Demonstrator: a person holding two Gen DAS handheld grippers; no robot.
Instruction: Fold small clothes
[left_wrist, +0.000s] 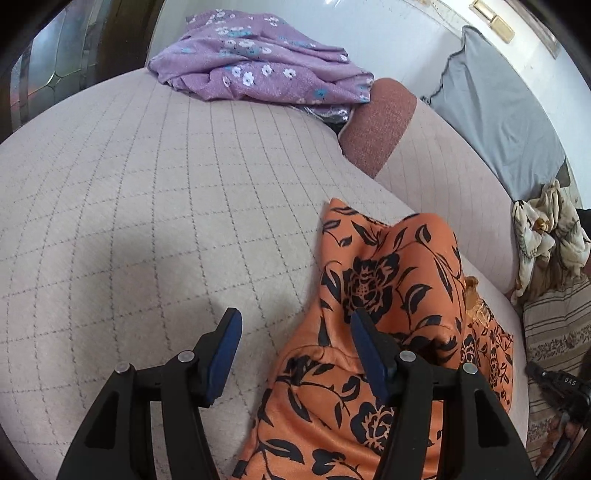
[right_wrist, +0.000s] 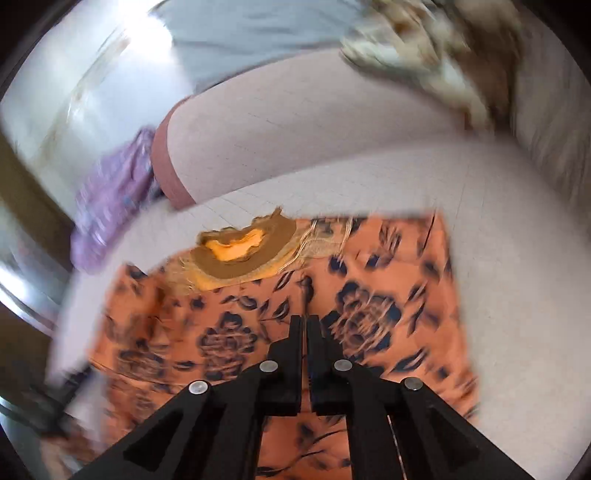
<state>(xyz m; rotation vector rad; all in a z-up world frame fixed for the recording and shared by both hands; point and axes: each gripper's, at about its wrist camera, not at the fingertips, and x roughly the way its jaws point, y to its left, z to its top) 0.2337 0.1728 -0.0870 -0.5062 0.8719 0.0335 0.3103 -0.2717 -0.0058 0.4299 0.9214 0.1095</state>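
Observation:
An orange garment with black flowers (left_wrist: 376, 332) lies on the pale checked sofa seat (left_wrist: 147, 221). My left gripper (left_wrist: 295, 328) is open over its left edge, with the right finger above the cloth and the left finger above the bare seat. In the blurred right wrist view the same orange garment (right_wrist: 258, 325) spreads flat, with its embroidered neckline (right_wrist: 236, 254) on the far side. My right gripper (right_wrist: 306, 325) has its jaws closed together low over the cloth; the blur hides whether any fabric is pinched between them.
A purple flowered garment (left_wrist: 258, 62) lies heaped at the far end of the sofa. A reddish bolster (left_wrist: 376, 125), a grey cushion (left_wrist: 498, 122) and a cream crumpled cloth (left_wrist: 546, 236) sit along the backrest. A striped cushion (left_wrist: 554, 332) is at right.

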